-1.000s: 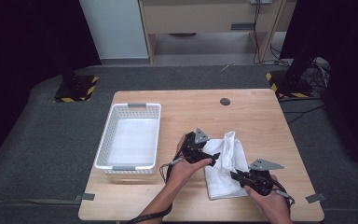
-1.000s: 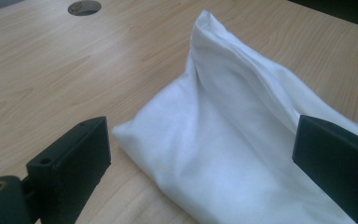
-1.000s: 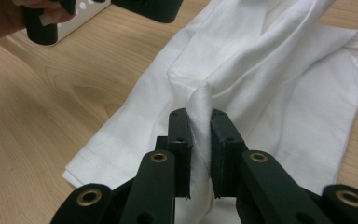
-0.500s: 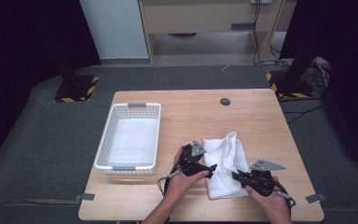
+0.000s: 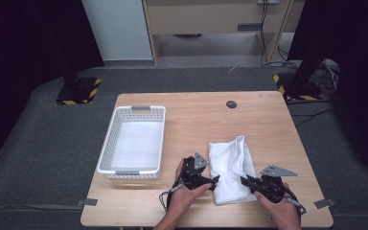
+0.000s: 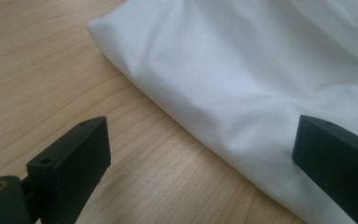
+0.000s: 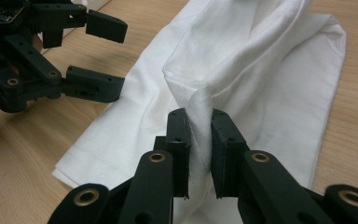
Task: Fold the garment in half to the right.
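Note:
A white cloth [image 5: 230, 165] lies folded and rumpled on the near right part of the wooden table [image 5: 196, 120]. My left gripper [image 5: 214, 181] is at the cloth's near left edge. In the left gripper view it [image 6: 200, 158] stands open, one jaw over bare wood and the other over the cloth [image 6: 242, 70]. My right gripper [image 5: 243, 180] is at the cloth's near right edge. Seen from its own camera, the right gripper [image 7: 199, 135] is shut on a raised fold of the cloth [image 7: 261, 60]. The open left gripper [image 7: 107, 56] also appears there, at the upper left.
A white slotted basket [image 5: 106, 143] stands on the left side of the table. A small black disc [image 5: 231, 104] is set in the tabletop near the far edge. Dark floor, cables and stand bases surround the table.
My left gripper has moved toward the near edge, down along the cloth's left side. The right gripper has stayed about where it was, on the cloth.

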